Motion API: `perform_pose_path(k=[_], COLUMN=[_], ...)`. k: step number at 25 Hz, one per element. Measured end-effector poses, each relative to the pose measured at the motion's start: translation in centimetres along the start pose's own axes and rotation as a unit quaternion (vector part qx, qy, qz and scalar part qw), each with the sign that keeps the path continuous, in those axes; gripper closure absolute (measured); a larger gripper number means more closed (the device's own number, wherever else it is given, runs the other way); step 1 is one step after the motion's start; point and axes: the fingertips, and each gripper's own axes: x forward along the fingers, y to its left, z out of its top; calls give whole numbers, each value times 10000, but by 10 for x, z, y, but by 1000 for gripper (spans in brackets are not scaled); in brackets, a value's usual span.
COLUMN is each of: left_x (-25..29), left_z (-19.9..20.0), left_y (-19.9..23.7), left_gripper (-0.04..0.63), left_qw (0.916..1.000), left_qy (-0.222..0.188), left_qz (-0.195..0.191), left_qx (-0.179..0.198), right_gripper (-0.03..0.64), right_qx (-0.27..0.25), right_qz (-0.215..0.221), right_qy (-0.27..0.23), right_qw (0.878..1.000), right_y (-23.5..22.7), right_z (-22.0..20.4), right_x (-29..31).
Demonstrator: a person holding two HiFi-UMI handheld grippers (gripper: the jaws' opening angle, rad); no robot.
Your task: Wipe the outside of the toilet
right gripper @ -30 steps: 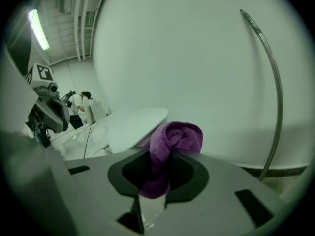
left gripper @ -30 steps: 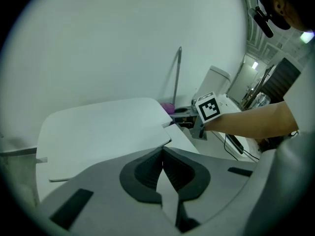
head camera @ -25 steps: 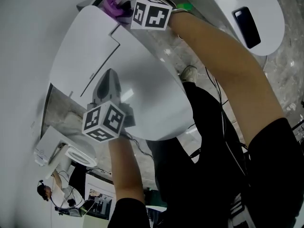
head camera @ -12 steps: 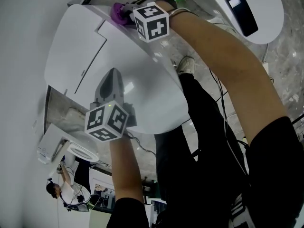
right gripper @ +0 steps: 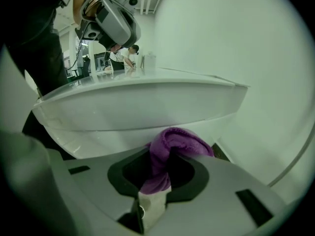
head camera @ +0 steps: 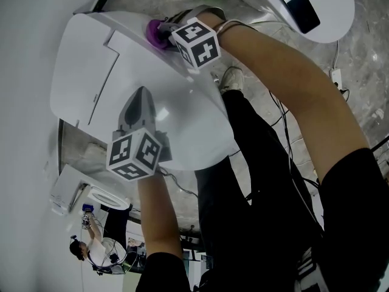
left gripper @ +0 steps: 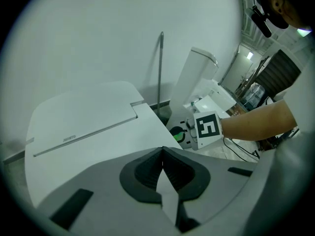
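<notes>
Right tool (right gripper: 160,173) clamps purple cloth (right gripper: 179,140) at toilet (right gripper: 123,107) rear side edge; left tool (left gripper: 162,154), closed and empty, over lid (head camera: 188,120).

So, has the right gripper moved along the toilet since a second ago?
Yes. The right gripper, shut on the purple cloth, slid along the edge of the toilet, away from the lid step toward the front.

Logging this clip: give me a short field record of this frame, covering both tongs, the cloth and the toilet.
Toilet: white, lid down
Right tongs: shut on cloth
Cloth: purple, bunched, at the toilet's side just under the rim
Left tongs: shut, empty, over the lid
Task stage: cloth at the outside of the toilet; contact not clear
</notes>
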Motion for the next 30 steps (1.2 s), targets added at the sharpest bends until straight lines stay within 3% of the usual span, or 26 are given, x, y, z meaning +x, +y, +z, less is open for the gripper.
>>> perform_pose_path(k=[12, 23, 30], left_x=[2, -33, -56], left_z=[-35, -91, -138], left_y=[-32, -58, -86], left_gripper=[588, 588, 588], left_qw=[9993, 9948, 9870], left_qy=[114, 211, 409], left_qz=[-300, -678, -1041], left_qx=[175, 735, 1155], right_gripper=[535, 535, 535], right_qx=[161, 601, 517], right_qz=[163, -78, -118], right_qy=[119, 512, 894], right_qw=[9997, 9968, 9946], right_y=[86, 172, 223], right_z=[-18, -24, -30], right_x=[-6, -14, -20])
